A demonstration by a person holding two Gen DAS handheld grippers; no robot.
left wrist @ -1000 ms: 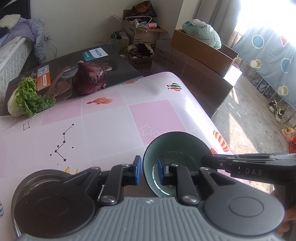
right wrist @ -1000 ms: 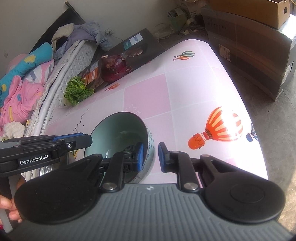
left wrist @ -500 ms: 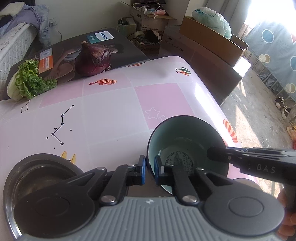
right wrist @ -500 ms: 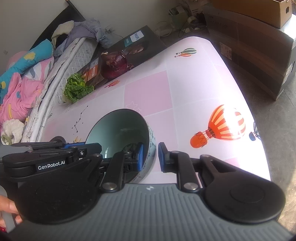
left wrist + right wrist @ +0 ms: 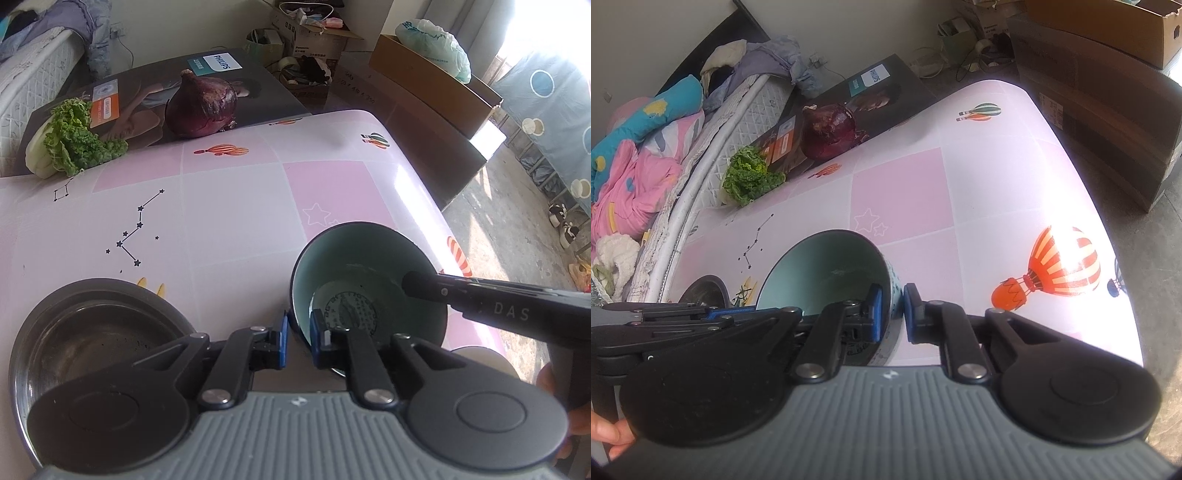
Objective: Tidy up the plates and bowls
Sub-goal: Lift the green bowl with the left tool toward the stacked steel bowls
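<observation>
The word "PHILIPS" stands in white on a blue label at the far end of the dark box [image 5: 177, 96] lying behind the desk, and the same label shows on the box in the right wrist view. An orange label on that box carries print too small to read. The letters "DAS" are marked on the black arm of the right gripper [image 5: 511, 314]. The bowl [image 5: 354, 310] has a round printed mark in its bottom, unreadable.

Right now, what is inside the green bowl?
The green bowl holds no food: only a round printed mark on its bottom shows. One finger of each gripper reaches inside over the rim, covering part of the inner wall.
</observation>
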